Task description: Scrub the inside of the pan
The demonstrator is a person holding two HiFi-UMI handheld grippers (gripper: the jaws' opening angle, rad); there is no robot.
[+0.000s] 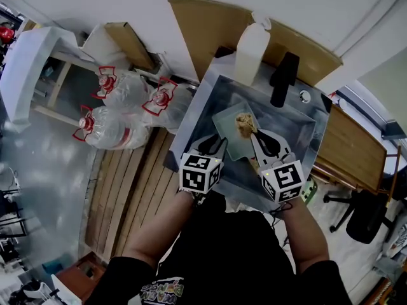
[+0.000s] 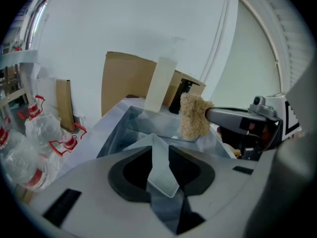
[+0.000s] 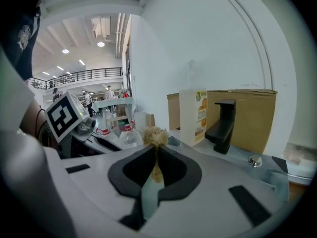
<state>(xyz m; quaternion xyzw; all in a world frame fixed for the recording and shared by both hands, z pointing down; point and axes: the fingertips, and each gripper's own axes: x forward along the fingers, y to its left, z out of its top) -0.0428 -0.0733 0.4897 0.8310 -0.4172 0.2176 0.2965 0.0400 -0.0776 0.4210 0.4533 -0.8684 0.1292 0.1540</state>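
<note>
1. My left gripper (image 2: 159,153) is clamped on the near edge of the pan (image 1: 227,133), which sits tilted in the steel sink (image 1: 294,132).
2. My right gripper (image 3: 155,165) pinches the scrubber (image 3: 155,134) (a fibrous pad), poised over the pan's inside, just ahead.
3. The pan's long axis seems to run away from me, towards the tap (image 1: 283,79); the sink walls stand close.
</note>
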